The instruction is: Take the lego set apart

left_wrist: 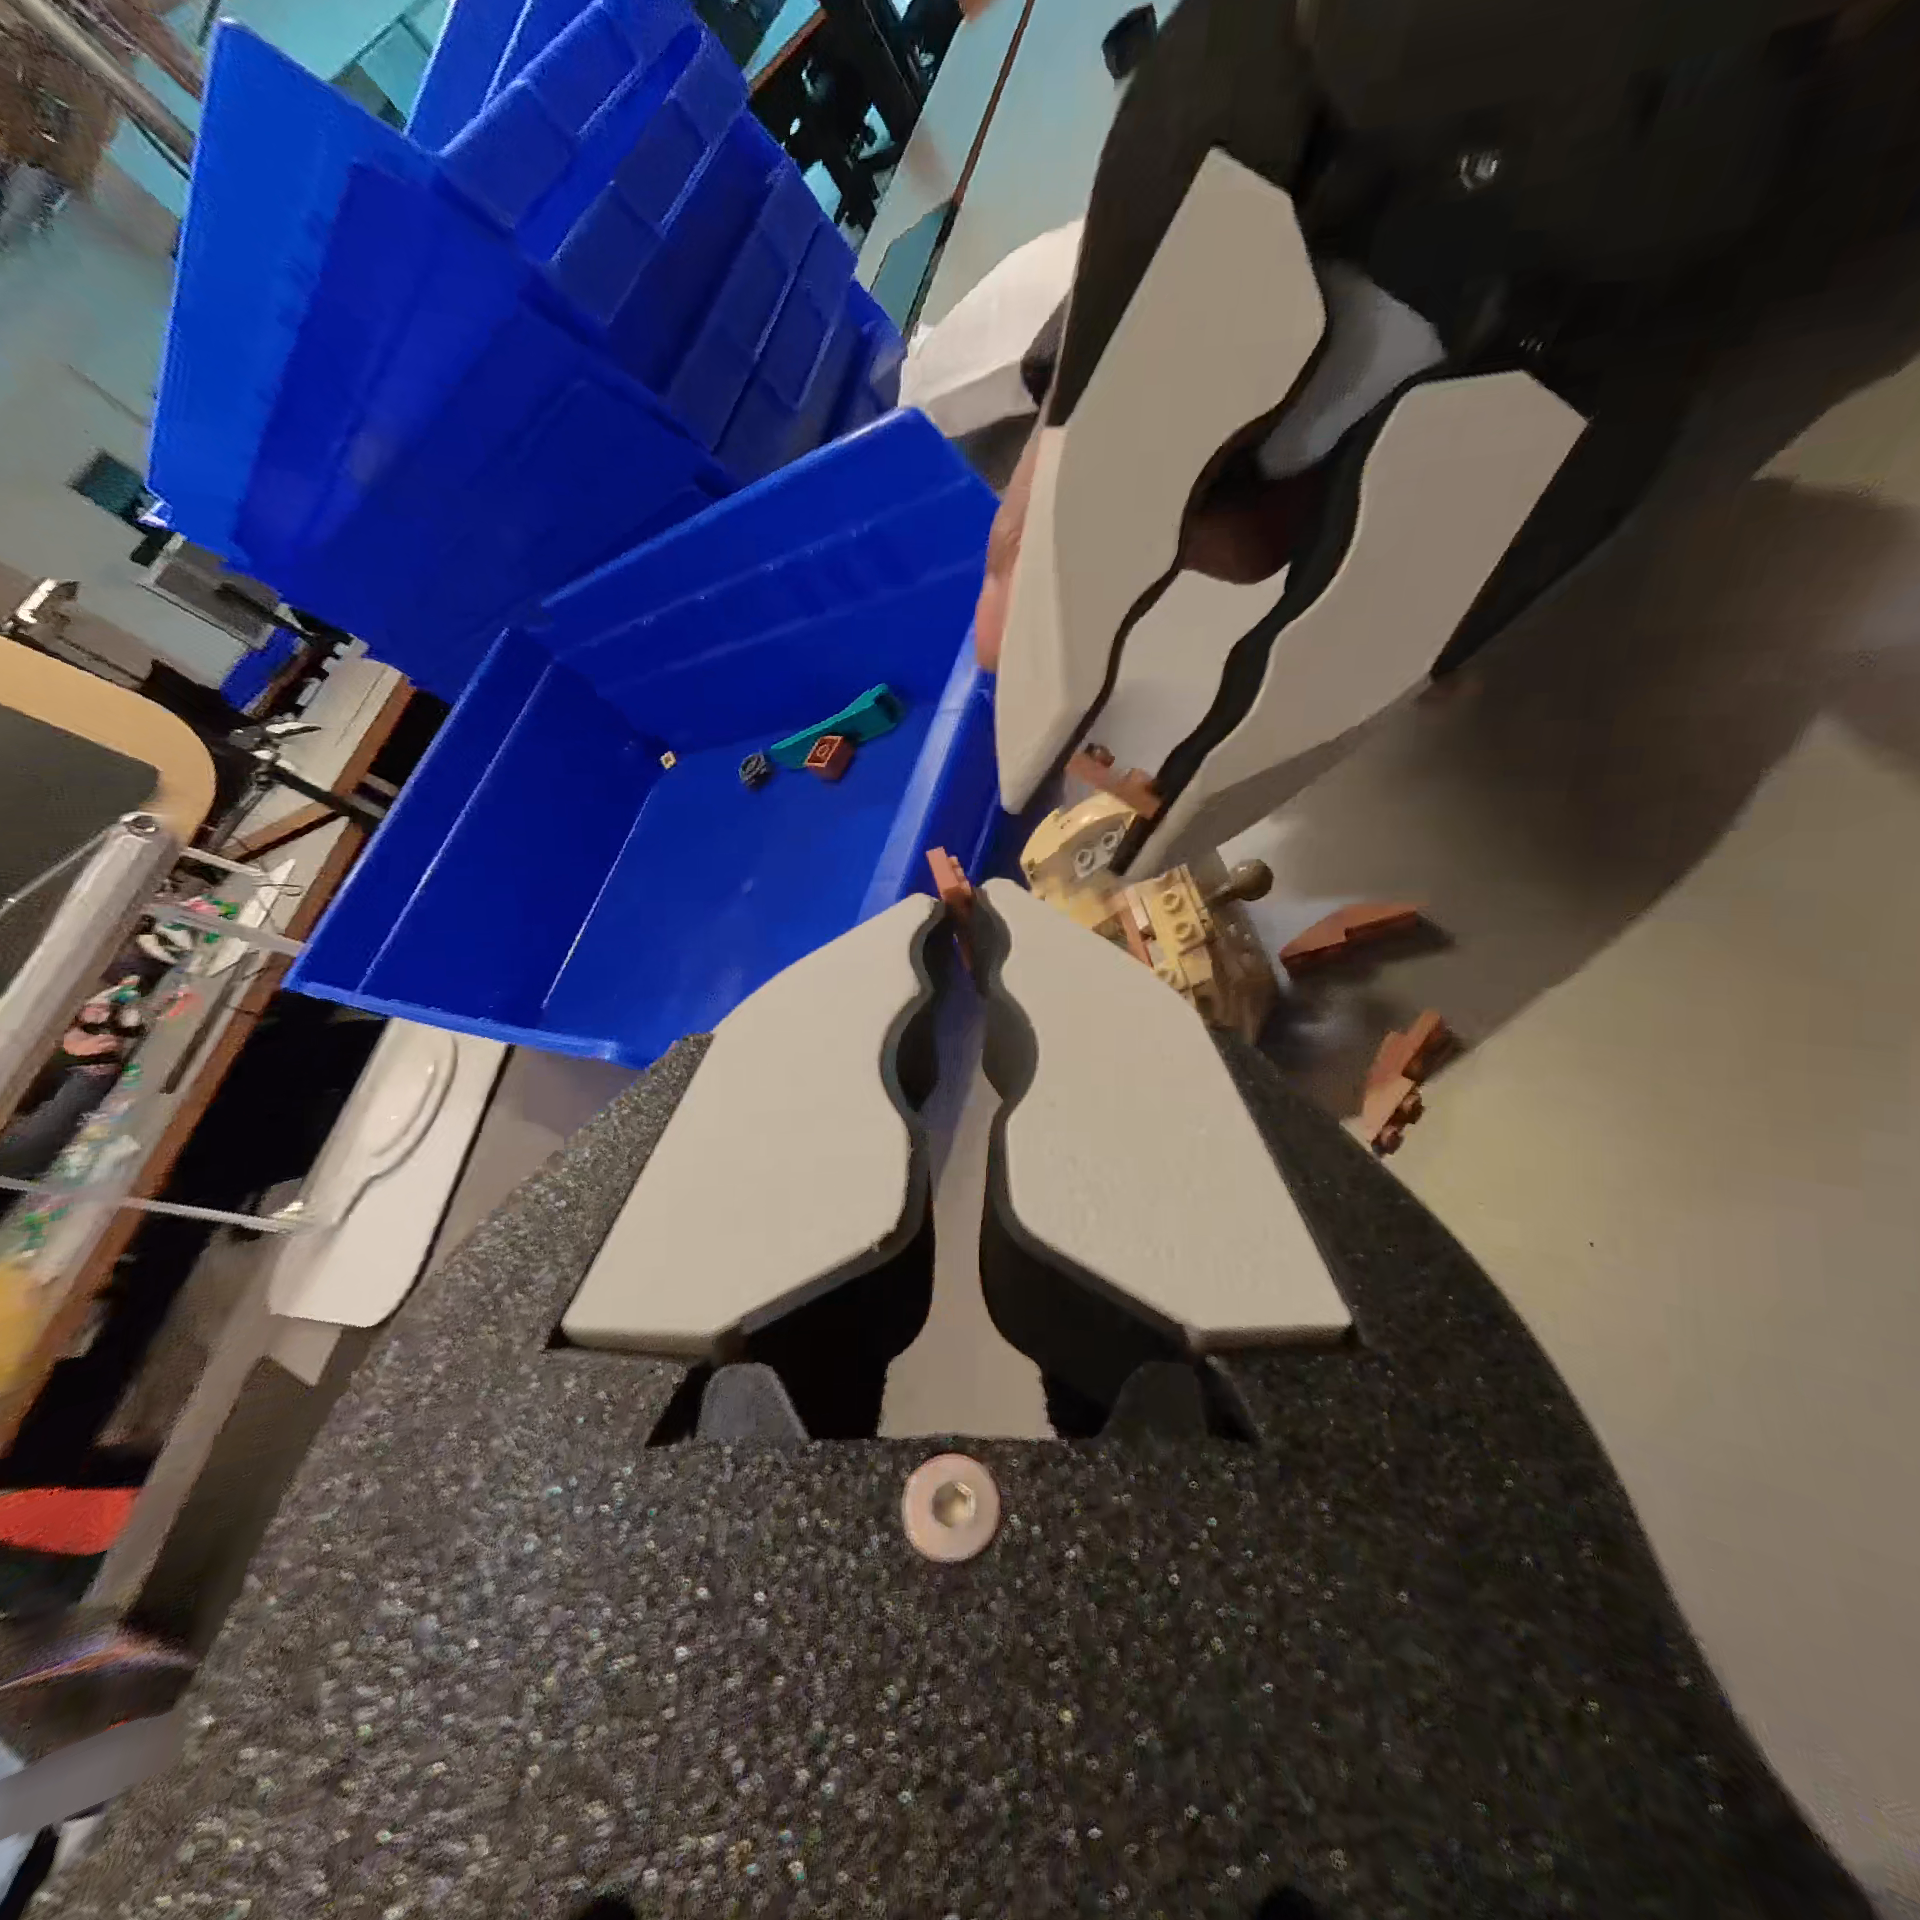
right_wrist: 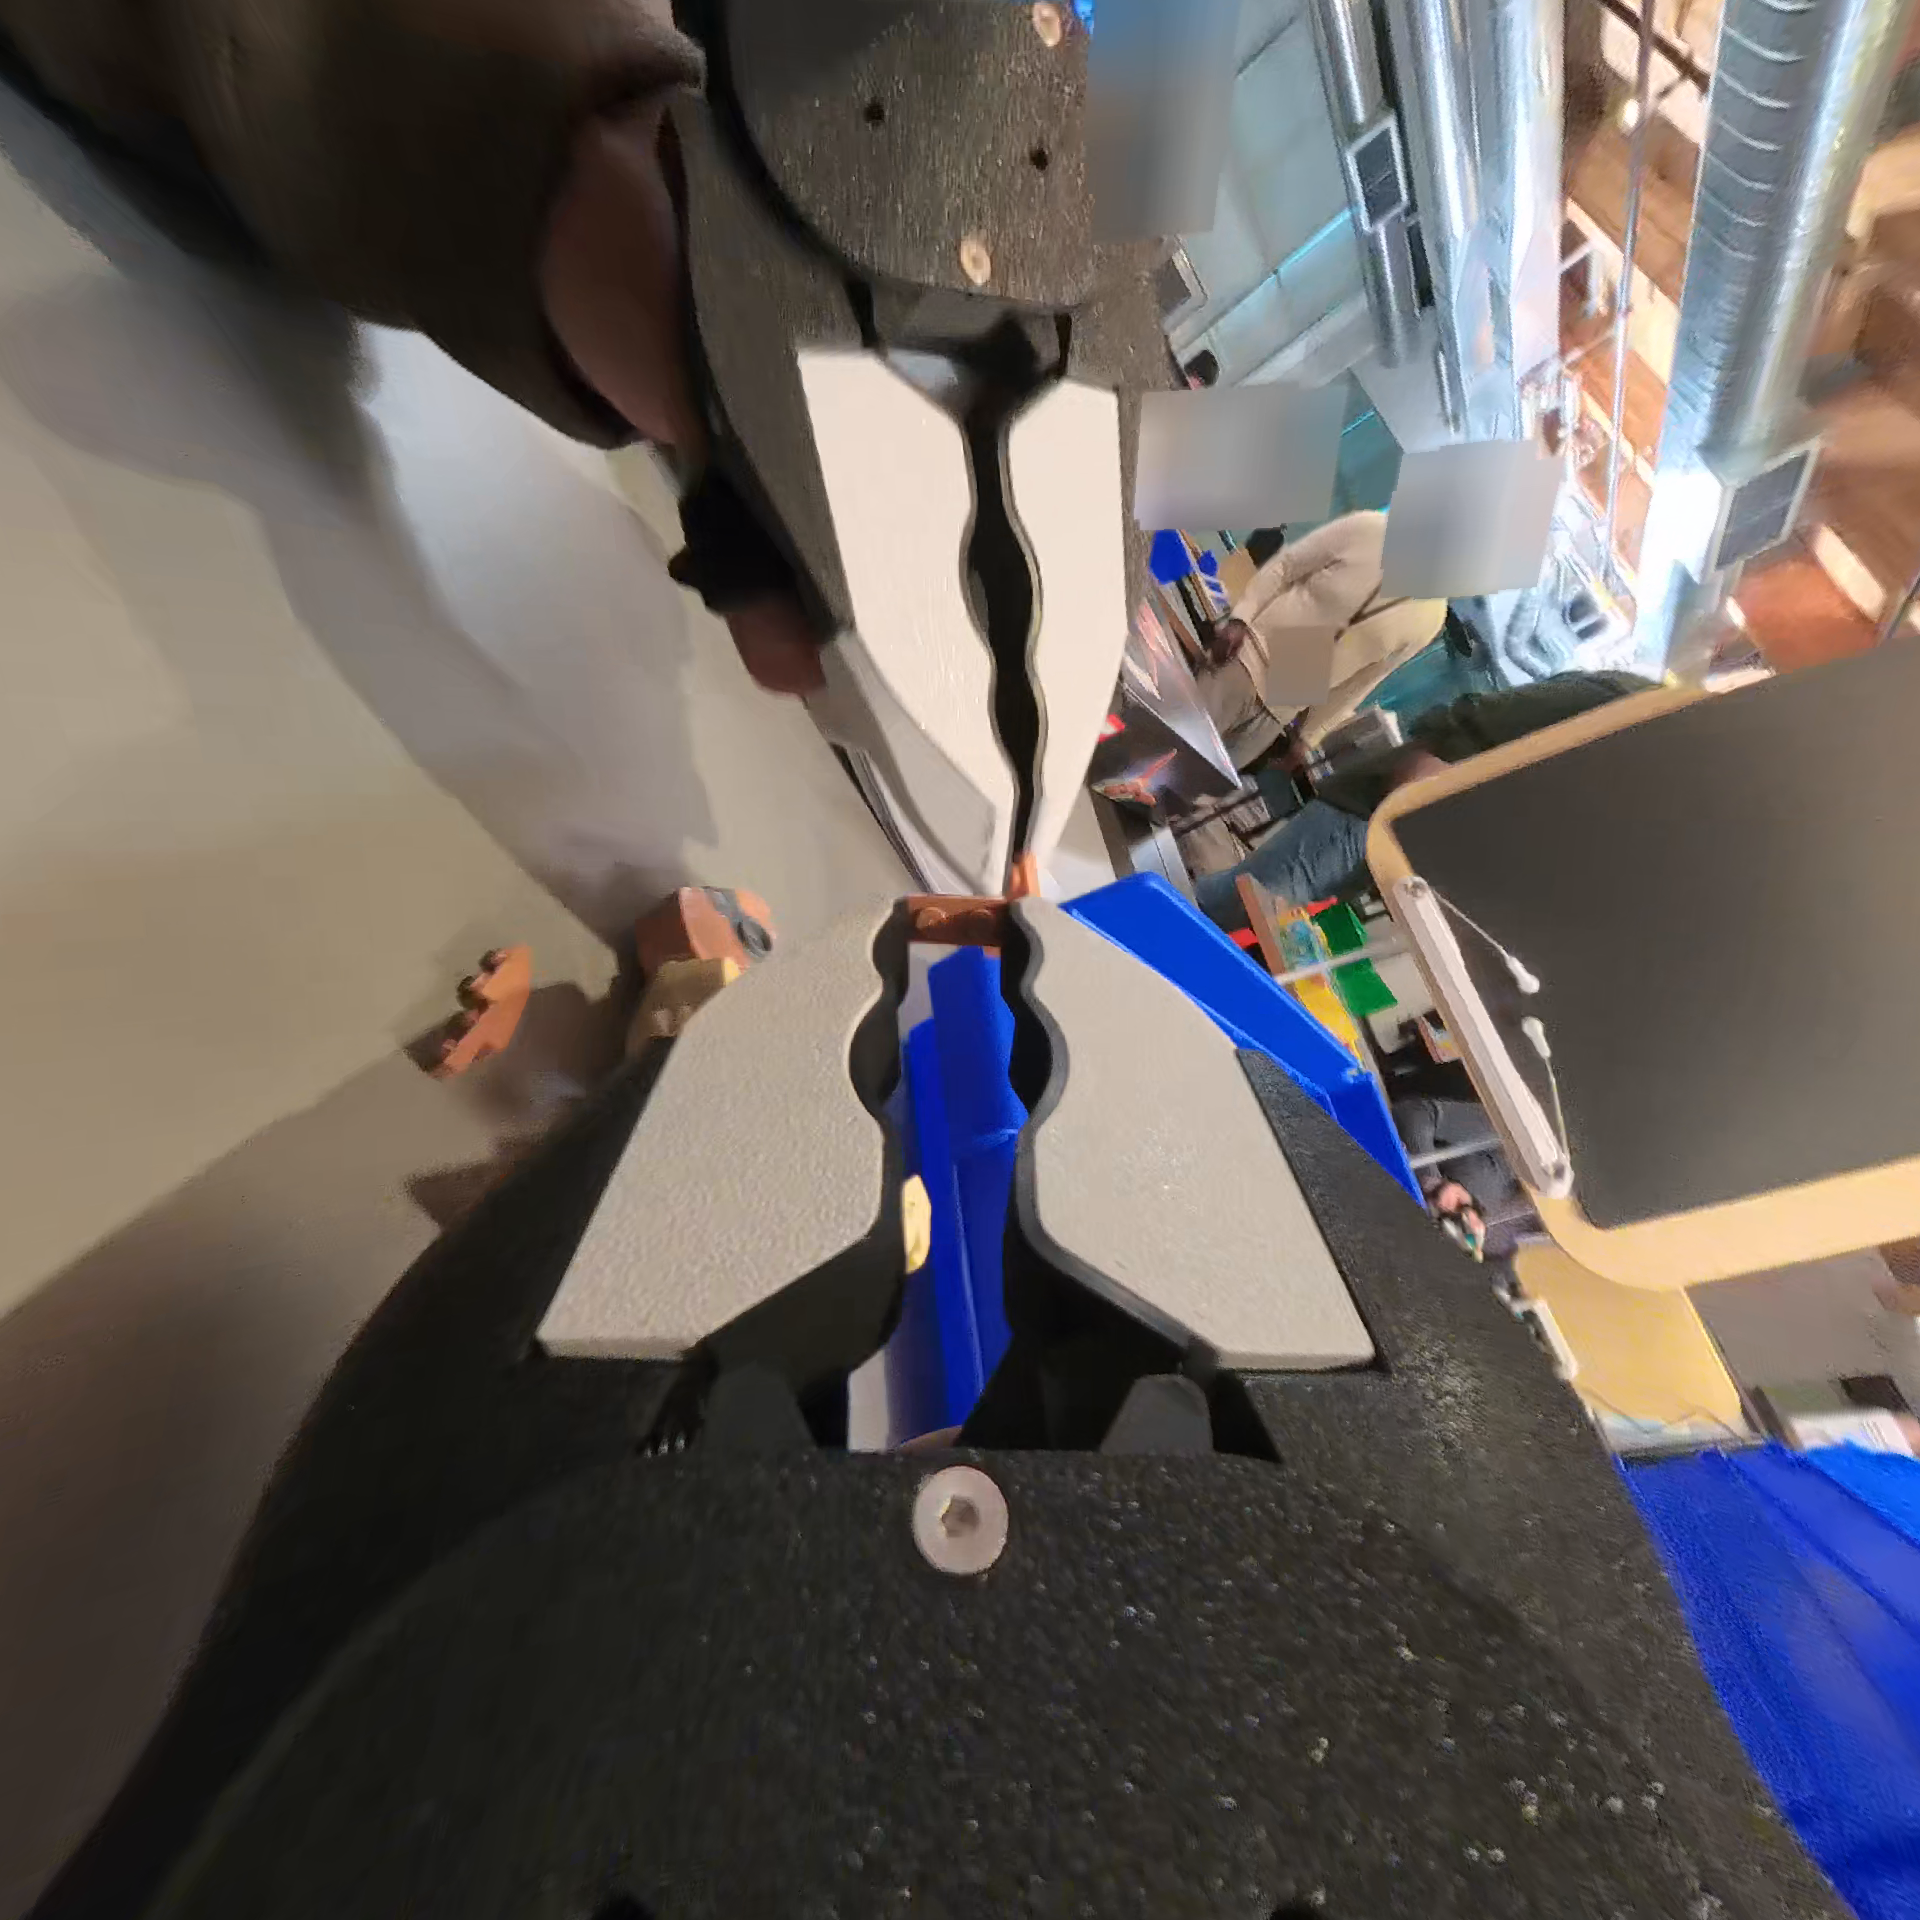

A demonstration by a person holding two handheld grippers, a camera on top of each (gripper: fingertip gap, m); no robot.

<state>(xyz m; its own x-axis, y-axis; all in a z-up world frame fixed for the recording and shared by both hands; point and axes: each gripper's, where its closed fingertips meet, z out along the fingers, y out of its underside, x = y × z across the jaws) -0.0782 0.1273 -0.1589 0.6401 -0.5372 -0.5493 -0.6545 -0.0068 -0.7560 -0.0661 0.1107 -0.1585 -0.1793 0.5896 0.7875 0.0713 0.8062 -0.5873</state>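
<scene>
My left gripper (left_wrist: 966, 920) is shut on a thin brown plate (left_wrist: 951, 883), which sticks up edge-on from its fingertips over the corner of a blue bin (left_wrist: 644, 935). My right gripper (right_wrist: 956, 925) is shut on a brown studded plate (right_wrist: 954, 923), held flat across its pads. In the right wrist view the left gripper (right_wrist: 1016, 857) comes down from above, and its small brown piece (right_wrist: 1029, 881) sits right at the end of that plate. In the left wrist view the right gripper (left_wrist: 1096, 805) holds its brown plate (left_wrist: 1117, 774) just above a tan brick model (left_wrist: 1153, 920).
The bin holds a teal piece (left_wrist: 842, 722), a brown brick (left_wrist: 828, 753) and a small dark round piece (left_wrist: 755, 770). Brown wedge pieces (left_wrist: 1351, 928) (left_wrist: 1403, 1081) lie on the grey table (left_wrist: 1662, 1143). More blue bins (left_wrist: 468, 364) stand behind. People sit beyond the table (right_wrist: 1340, 613).
</scene>
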